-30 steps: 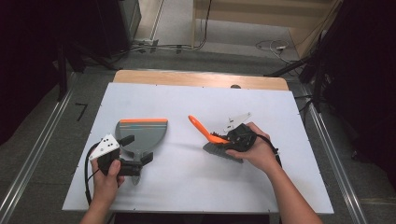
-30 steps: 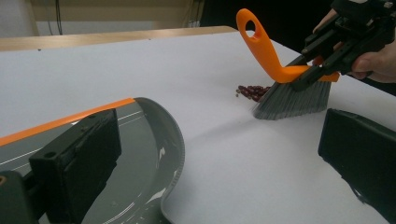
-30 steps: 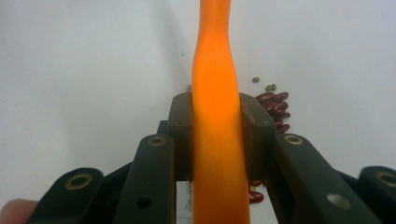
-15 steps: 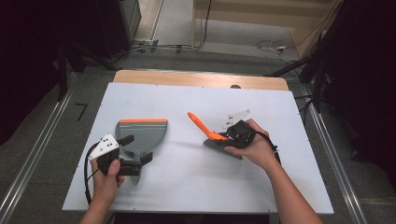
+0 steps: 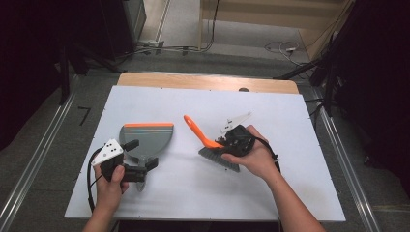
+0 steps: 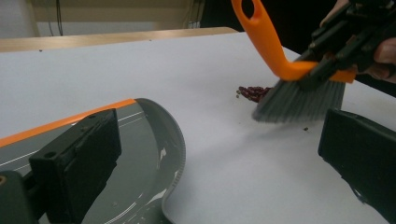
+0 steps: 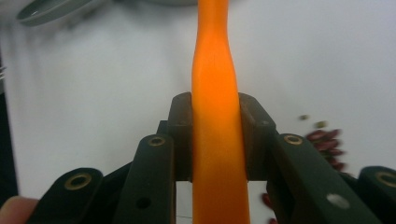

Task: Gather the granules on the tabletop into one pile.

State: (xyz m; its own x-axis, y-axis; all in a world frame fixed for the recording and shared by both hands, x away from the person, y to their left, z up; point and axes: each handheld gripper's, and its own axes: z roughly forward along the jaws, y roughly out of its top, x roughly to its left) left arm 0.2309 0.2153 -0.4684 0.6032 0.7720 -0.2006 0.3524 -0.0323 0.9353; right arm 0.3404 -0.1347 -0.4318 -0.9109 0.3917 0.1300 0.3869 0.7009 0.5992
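Right claw clamps brush; dustpan holds no beans.

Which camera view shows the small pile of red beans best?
The left gripper view: the beans lie clustered on the table beside the brush bristles. The right gripper view shows some, blurred, at its right edge. From the high view I cannot make them out.

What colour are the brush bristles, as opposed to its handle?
The bristles are grey, under an orange handle. The left gripper view shows them best.
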